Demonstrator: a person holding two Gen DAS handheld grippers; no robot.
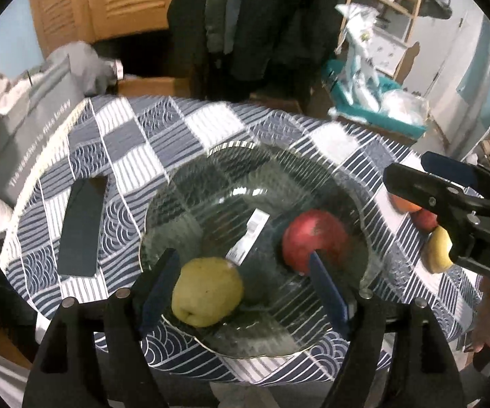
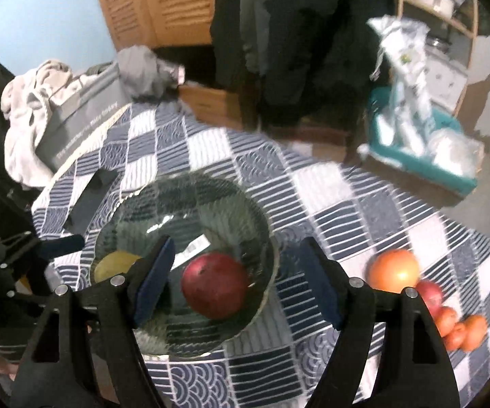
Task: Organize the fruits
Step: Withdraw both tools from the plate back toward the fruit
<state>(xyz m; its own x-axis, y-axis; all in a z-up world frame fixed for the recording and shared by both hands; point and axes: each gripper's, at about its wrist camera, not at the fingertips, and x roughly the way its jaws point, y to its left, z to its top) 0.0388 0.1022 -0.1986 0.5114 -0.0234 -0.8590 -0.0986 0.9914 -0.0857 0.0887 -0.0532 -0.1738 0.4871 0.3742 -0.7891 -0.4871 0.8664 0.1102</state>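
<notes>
Both hand-held grippers, left [image 1: 241, 282] and right [image 2: 236, 280], hang spread and empty over the bowl [image 2: 265, 292]; next, approach the orange [image 2: 394, 268] squarely.

A glass bowl [image 1: 217, 170] sits on the table [image 1: 136, 136], holding 2 fruits: a yellow pear [image 1: 207, 291] at 7 o'clock and a red apple [image 1: 314, 239] at 4 o'clock. The left gripper [image 1: 245, 284] hangs above them, jaws apart, gripping neither. The right gripper [image 1: 449, 183] reaches in at 3 o'clock.
</notes>
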